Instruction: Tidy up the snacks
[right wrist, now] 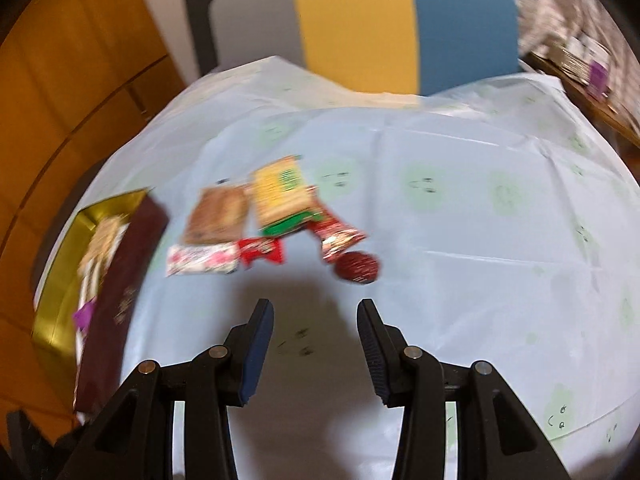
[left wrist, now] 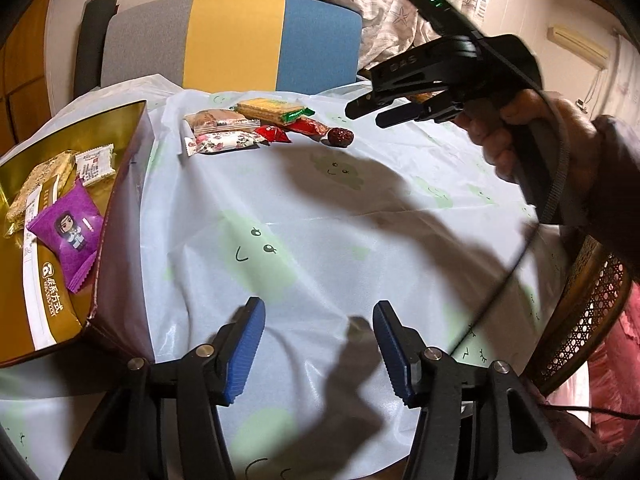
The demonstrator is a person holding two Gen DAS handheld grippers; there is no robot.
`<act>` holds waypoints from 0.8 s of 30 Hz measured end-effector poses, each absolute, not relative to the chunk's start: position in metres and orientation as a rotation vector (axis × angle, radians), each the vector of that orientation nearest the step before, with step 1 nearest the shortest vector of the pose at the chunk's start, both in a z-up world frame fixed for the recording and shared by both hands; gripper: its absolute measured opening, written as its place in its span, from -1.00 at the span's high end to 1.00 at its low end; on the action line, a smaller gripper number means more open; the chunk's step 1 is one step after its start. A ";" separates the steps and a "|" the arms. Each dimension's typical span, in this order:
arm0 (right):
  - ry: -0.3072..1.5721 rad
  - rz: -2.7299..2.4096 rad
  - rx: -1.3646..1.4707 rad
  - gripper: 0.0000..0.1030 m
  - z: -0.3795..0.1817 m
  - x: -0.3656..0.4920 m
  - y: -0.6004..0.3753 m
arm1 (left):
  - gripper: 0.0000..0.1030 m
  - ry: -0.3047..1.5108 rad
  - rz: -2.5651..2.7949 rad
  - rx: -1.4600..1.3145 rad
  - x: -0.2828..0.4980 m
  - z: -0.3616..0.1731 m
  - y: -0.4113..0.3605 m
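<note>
Our left tongs (left wrist: pixel 318 354) hang spread and empty over the bare worktop (left wrist: pixel 360 216). Our right tongs (right wrist: pixel 316 350), also spread and empty, are nearer the loose snacks (right wrist: pixel 256 220), which lie just ahead and slightly left, beside the gold box (right wrist: pixel 56 280).

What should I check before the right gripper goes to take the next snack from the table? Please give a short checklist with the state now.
1. Right gripper open, nothing between its fingers: ok.
2. Left gripper open and empty, away from the pile: ok.
3. Nearest snack, the round red date pack, lies free at the pile's edge: ok.
4. Gold box open, with room: ok.
5. Right wrist view sharp enough to aim: not ok, blurred.
6. Pile's overlaps: cannot tell.
</note>
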State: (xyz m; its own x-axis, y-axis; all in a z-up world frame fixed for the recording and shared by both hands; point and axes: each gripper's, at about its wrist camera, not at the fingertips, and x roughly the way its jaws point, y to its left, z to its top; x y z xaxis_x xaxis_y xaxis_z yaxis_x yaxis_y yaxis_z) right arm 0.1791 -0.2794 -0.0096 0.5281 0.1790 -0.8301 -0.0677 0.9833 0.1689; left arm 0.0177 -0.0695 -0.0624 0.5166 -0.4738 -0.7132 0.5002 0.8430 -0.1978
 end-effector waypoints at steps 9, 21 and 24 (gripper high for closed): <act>1.032 0.053 0.112 0.16 -0.028 0.214 -0.289 | -0.11 0.847 -0.586 0.038 0.018 -0.062 -0.070; 1.093 0.110 -0.035 0.52 -0.039 0.224 -0.273 | -0.11 0.849 -0.586 0.037 0.018 -0.063 -0.070; 1.127 0.116 -0.107 0.99 -0.040 0.214 -0.276 | -0.13 0.849 -0.585 0.037 0.018 -0.063 -0.070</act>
State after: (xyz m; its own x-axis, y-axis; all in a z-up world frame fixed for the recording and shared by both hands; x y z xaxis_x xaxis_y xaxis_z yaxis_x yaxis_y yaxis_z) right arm 0.2138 -0.2756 -0.0395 0.4242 0.0386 -0.9048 -0.1470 0.9888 -0.0268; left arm 0.0175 -0.0699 -0.0628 0.5137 -0.4724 -0.7162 0.5010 0.8428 -0.1965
